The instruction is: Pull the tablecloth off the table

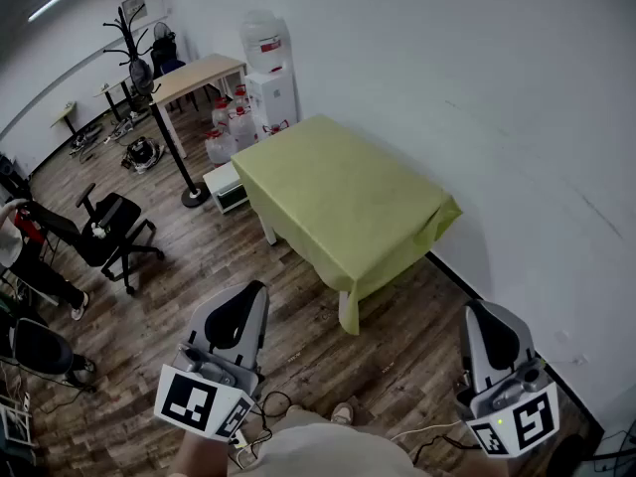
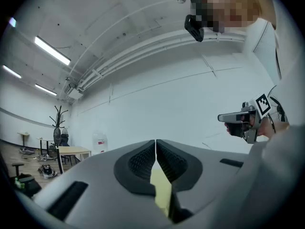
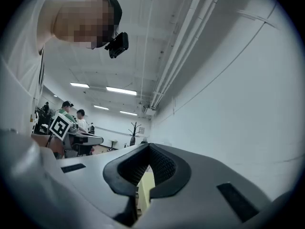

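Well back from the tablecloth (image 1: 343, 192), left hand-held gripper (image 1: 246, 294) and right hand-held gripper (image 1: 484, 311), both forward-pointing, jaws pressed together, empty

Head view: high, steeply down, well back from cloth (image 1: 343, 192). Gripper views: low, tilted upward toward wall (image 2: 167, 104); all share cloth.

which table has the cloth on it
The near table, draped in a yellow-green tablecloth; the far wooden table is bare.

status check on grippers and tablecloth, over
Shut, empty: left gripper, right gripper, short of the table. Green tablecloth covers it, untouched. Only floor between, nothing in the way.
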Demonstrator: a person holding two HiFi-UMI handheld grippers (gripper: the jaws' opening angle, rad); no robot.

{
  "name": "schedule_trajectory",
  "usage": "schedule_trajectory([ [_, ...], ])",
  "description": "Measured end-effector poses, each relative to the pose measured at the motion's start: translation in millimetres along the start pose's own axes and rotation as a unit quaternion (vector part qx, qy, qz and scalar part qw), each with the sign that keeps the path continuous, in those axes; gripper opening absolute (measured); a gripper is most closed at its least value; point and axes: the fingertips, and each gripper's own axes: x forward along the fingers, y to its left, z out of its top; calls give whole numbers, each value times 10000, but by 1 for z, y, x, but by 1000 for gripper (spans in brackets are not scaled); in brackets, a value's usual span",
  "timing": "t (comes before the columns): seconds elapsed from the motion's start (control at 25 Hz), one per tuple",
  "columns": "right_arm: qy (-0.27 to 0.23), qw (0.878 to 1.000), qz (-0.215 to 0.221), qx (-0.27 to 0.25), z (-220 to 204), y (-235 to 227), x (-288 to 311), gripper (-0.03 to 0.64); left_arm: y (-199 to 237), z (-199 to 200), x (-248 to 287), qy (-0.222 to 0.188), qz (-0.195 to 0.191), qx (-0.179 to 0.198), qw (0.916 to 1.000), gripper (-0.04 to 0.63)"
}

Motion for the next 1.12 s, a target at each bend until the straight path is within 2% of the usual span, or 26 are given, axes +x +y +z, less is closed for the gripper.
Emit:
schedule_trajectory([
  [0.2,-80,9998,-64,162,0,-12,-7,26,-3,-6,4,100,10,-40,9999,25],
  [0.84,36,9998,-89,171,-15,-30,-3,26,-11,-11,24,186,-62,12,9998,25],
  [0.92,12,9996,-211,206,-16,-38,-5,26,-12,-9,28,173,-59,11,9998,25],
  [1.04,-142,9971,-673,335,-18,-60,-8,35,-5,-10,34,129,202,-73,9997,34],
  [1.12,-193,9958,-776,448,-21,-71,-6,274,-2,-15,41,202,243,-33,9995,241],
])
